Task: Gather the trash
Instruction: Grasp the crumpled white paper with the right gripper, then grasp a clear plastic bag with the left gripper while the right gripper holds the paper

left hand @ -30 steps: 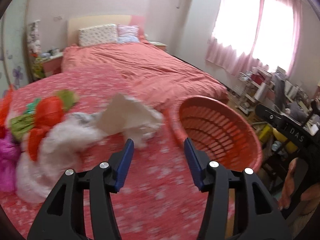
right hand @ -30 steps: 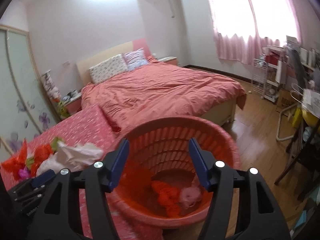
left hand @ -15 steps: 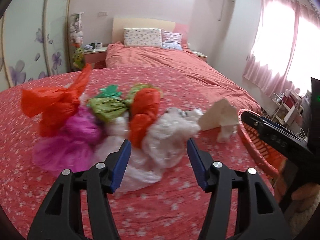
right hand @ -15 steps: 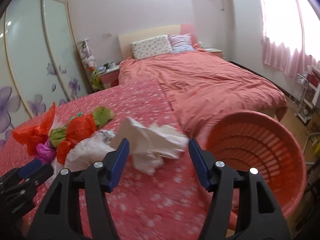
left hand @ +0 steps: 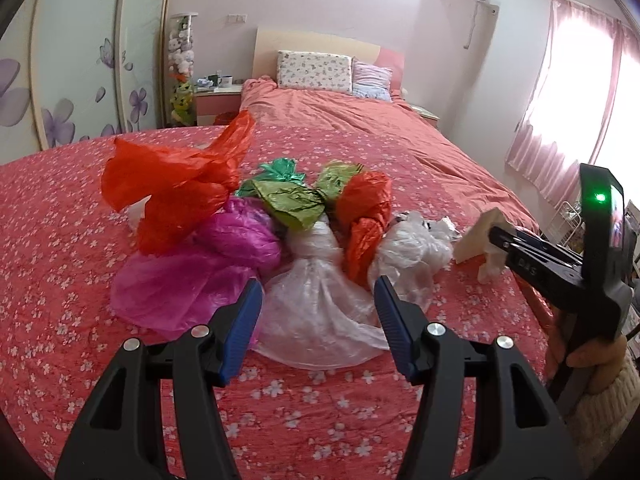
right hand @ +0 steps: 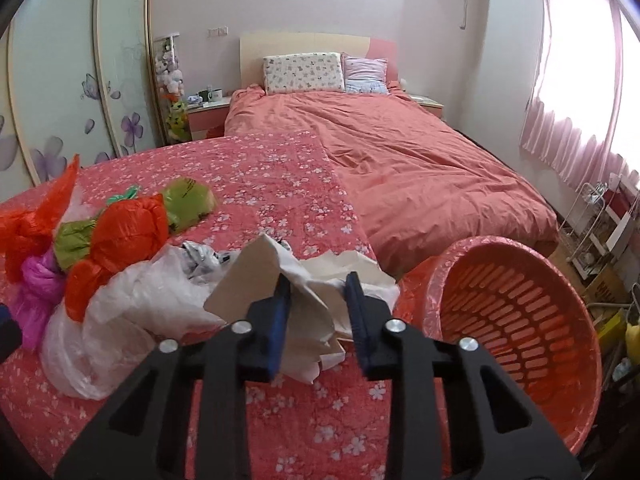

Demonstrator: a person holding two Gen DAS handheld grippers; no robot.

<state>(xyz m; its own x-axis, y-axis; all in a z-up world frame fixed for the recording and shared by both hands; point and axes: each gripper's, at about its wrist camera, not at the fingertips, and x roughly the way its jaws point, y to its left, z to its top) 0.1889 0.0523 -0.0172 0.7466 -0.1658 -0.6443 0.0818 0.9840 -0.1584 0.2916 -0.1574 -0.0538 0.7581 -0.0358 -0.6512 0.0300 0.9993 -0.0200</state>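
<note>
Plastic bags (left hand: 248,236): crinkled heap, both views
Basket (right hand: 516,320): slatted orange, right view only, 3 o'clock
Right tongs (right hand: 316,304): just closed, pinching crumpled paper (right hand: 304,280)
Left tongs (left hand: 318,316): wide, nothing held

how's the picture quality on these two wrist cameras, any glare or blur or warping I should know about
Left wrist view: sharp, with the pile of bags crisp; the window at right blows out to white; fisheye bends the wardrobe doors and darkens the corners. Right wrist view: equally sharp on the crumpled paper and basket; the window glares here too; the same curved edges.
</note>
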